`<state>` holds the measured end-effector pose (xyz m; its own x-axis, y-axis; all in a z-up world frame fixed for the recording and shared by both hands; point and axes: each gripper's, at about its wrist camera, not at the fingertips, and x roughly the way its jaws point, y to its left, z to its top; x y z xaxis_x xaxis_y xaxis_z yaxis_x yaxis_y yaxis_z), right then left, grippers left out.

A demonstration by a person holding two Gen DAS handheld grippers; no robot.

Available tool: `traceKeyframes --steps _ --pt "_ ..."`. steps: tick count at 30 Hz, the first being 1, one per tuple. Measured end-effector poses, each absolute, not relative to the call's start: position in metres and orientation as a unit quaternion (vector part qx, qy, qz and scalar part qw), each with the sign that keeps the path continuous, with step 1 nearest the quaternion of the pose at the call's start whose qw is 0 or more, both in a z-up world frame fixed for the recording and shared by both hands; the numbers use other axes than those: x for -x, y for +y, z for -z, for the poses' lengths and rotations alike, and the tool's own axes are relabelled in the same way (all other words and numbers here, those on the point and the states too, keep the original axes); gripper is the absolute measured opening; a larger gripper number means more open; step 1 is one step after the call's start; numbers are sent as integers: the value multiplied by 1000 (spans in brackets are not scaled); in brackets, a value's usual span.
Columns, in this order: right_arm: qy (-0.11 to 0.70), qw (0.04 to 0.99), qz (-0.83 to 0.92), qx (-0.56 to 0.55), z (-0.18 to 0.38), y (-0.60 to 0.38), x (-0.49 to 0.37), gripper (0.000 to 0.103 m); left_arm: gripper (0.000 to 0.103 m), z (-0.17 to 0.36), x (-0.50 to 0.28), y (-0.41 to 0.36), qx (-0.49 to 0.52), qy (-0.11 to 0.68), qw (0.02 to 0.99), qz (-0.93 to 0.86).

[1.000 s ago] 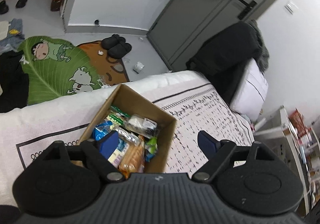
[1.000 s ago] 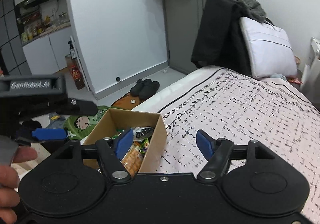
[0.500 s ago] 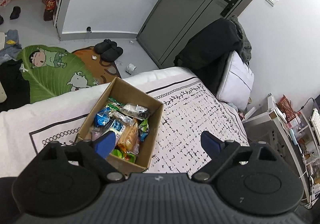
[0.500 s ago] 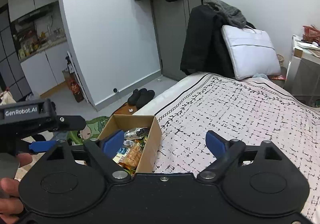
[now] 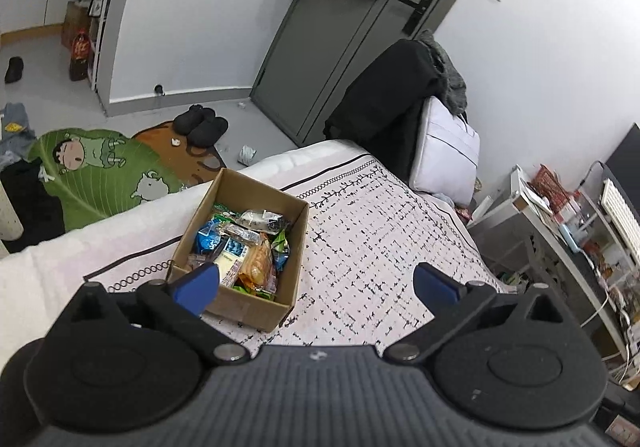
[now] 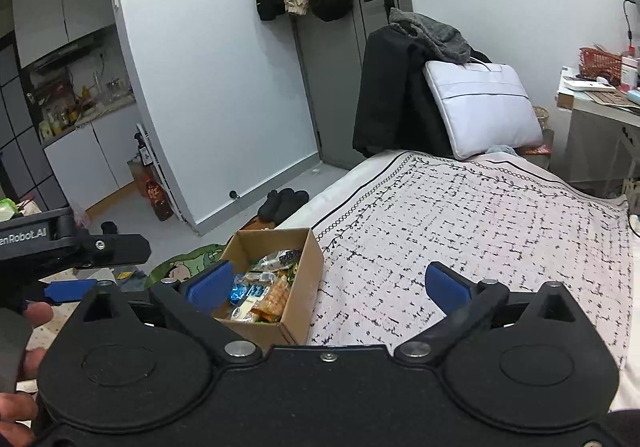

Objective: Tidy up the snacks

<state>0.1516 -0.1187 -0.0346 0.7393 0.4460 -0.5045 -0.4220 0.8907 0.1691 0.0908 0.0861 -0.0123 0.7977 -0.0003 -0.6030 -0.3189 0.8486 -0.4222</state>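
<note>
We see the bed [image 5: 380,247] filling mid-frame; the box [image 5: 296,247] of snacks [image 5: 244,247] sits on it, left of centre; our left gripper [image 5: 316,283] and right gripper [image 6: 328,283] hang above the bedspread, jaws opening wide, nothing between them.

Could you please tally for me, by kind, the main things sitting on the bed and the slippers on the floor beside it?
Cardboard box of snacks: 1
White bag: 1
Black slippers: 2
Total: 4
</note>
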Motion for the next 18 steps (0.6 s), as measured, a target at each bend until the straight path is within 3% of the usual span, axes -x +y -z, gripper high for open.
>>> traceKeyframes --steps 18 --pt "265 935 -235 -19 8 -142 -98 103 103 -15 -35 68 196 294 933 -69"
